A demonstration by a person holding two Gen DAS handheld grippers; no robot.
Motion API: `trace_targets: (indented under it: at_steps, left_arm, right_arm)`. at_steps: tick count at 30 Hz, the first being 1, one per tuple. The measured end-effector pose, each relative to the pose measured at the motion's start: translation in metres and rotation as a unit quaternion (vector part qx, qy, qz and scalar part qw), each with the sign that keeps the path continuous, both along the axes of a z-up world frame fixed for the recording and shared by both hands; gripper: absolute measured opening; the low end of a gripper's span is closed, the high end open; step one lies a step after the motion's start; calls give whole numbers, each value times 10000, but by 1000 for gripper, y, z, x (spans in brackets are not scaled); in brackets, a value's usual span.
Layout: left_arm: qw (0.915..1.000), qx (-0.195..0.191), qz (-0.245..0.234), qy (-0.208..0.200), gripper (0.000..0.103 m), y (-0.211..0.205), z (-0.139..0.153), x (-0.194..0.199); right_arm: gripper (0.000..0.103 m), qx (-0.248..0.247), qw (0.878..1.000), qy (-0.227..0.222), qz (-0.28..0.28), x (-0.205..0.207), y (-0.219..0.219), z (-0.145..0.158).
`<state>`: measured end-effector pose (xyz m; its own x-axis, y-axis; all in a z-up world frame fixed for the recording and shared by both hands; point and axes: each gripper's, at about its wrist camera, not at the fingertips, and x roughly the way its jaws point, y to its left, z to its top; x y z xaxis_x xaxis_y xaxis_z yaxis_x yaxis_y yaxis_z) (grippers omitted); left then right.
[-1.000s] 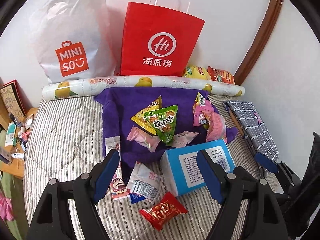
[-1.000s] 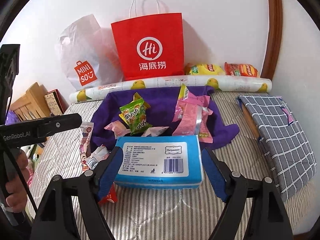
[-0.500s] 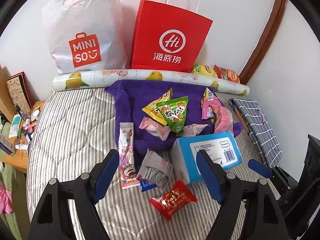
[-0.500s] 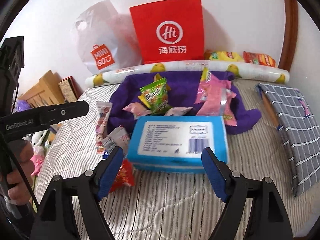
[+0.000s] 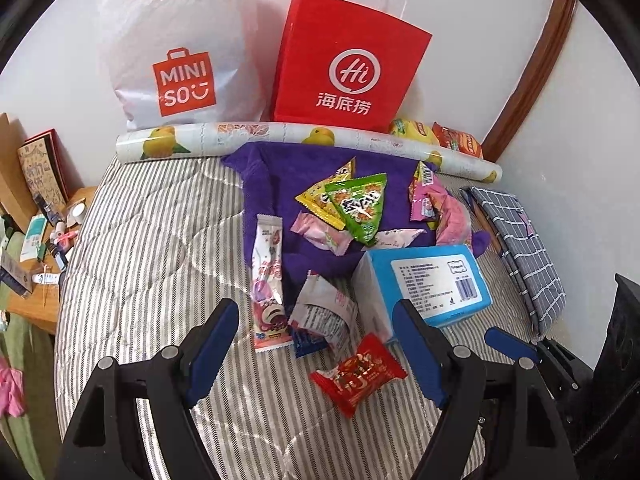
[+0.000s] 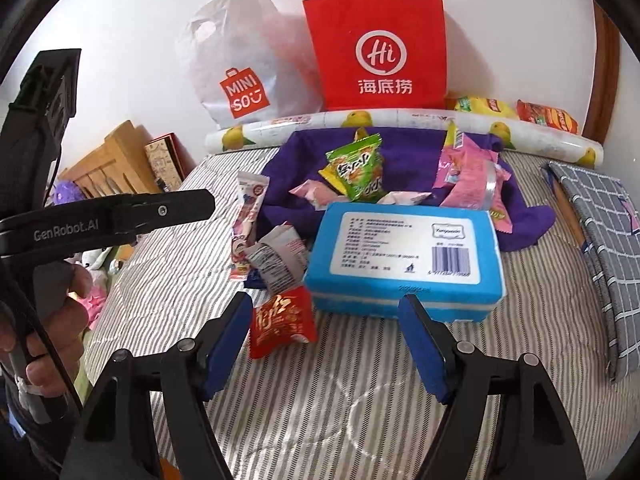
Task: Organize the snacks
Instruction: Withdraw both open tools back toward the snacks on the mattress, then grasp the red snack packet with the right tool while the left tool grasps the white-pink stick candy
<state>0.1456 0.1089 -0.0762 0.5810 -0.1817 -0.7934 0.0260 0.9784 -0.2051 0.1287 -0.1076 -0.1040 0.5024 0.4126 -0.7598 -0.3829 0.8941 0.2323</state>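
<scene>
Snacks lie scattered on a striped mattress (image 5: pixel 152 264) and a purple cloth (image 5: pixel 280 168). A red packet (image 5: pixel 358 374) (image 6: pixel 282 322) lies nearest, just ahead of both grippers. Behind it are a crumpled white wrapper (image 5: pixel 322 310) (image 6: pixel 276 258), a long pink stick pack (image 5: pixel 269 280) and a blue tissue pack (image 5: pixel 432 284) (image 6: pixel 408 258). Green and yellow triangle bags (image 5: pixel 360 208) rest on the cloth. My left gripper (image 5: pixel 316 356) is open over the mattress with nothing in it. The jaws of my right gripper (image 6: pixel 326 344) are closing, with the red packet near the left pad, untouched.
A white MINISO bag (image 5: pixel 180 52) and a red paper bag (image 5: pixel 348 64) stand against the wall behind a rolled fruit-print sheet (image 5: pixel 280 138). A grey checked cloth (image 5: pixel 520 248) lies at the right. A cluttered wooden side table (image 5: pixel 36 240) is left of the bed.
Both grippers drew back and shifted left, so the snacks sit farther ahead. The red packet came into the right wrist view between the fingers. The right jaws narrowed slightly.
</scene>
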Motion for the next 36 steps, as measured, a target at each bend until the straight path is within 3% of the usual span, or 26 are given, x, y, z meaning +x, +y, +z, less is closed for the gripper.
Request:
trace_targets:
  at_steps: [12, 21, 36]
  left_arm:
    - [9999, -11, 114, 63, 78, 25, -13, -4]
    - [9991, -181, 331, 203, 78, 48, -24, -1]
    - [9976, -206, 411, 510, 78, 60, -49, 4]
  right_arm:
    - [75, 114, 9996, 258, 20, -1, 10, -16]
    - [75, 128, 9984, 432, 350, 0, 35, -33]
    - [75, -1069, 9889, 276, 995, 7, 91, -77]
